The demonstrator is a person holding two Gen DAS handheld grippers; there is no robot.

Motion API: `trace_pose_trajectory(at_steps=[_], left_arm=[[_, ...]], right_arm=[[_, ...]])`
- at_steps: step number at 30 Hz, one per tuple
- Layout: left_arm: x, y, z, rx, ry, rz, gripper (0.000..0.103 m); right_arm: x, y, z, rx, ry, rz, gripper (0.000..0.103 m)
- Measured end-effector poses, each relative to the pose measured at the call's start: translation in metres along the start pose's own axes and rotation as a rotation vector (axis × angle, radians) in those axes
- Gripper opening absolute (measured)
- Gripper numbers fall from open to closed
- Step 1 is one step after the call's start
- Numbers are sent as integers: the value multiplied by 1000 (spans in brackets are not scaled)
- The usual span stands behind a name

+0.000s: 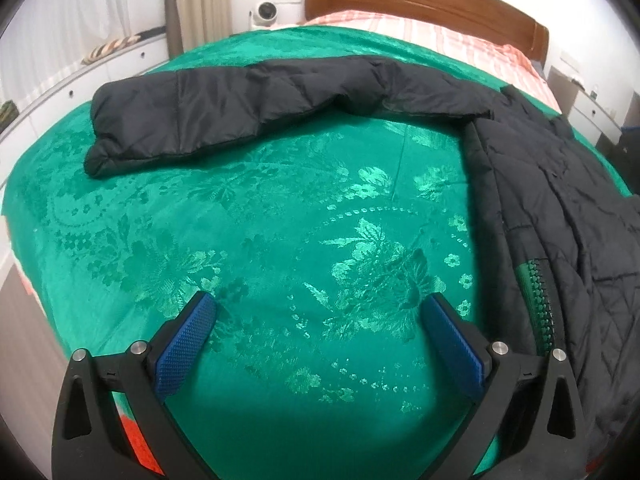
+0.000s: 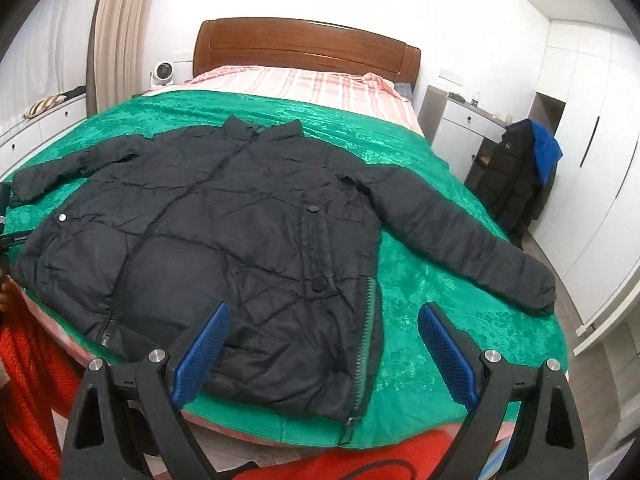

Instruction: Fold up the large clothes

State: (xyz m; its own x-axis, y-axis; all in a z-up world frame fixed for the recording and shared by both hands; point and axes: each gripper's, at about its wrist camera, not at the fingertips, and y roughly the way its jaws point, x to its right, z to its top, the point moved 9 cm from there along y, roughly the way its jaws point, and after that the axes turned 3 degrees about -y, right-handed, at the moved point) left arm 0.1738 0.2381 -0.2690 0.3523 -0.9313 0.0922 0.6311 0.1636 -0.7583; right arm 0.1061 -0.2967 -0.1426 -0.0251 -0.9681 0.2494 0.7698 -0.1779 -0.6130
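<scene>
A dark quilted puffer jacket [image 2: 224,224] lies front up, spread flat on a green patterned bedspread [image 2: 432,292], zipped, with both sleeves stretched out sideways. In the left wrist view one sleeve [image 1: 224,112] reaches across the far side and the jacket's body [image 1: 560,216] lies at the right. My left gripper [image 1: 320,308] hovers open over bare bedspread [image 1: 280,240], short of that sleeve. My right gripper [image 2: 324,316] stands open above the jacket's lower hem near the bed's front edge, with nothing between its blue pads [image 2: 202,352].
Beyond the bedspread lie a pink striped sheet [image 2: 320,84] and a wooden headboard [image 2: 308,48]. A chair draped with dark and blue clothes [image 2: 520,176] stands to the right beside white cupboards [image 2: 592,160]. An orange knitted sleeve [image 2: 28,380] shows at the lower left.
</scene>
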Motion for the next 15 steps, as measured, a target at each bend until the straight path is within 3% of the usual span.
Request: trace_pose_trajectory(at_steps=[5,9,11,13,15], left_arm=[[0,-6,-3,4,14,5,103],[-2,-12,-3,0,8,24,103],[-2,-18,-3,12,-4,28,103],[-4,-25,0,35,-12,34,103],[-6,-32,-1,58,-14,38,103]], right_arm=[[3,0,-4,1,20,8,94],[15,6,-7,5,100,66,94],[33,16,-12,-15,191,99,94],[69,32,-24,-32,381,174,94],[110,44,-38,-30,556,190,94]])
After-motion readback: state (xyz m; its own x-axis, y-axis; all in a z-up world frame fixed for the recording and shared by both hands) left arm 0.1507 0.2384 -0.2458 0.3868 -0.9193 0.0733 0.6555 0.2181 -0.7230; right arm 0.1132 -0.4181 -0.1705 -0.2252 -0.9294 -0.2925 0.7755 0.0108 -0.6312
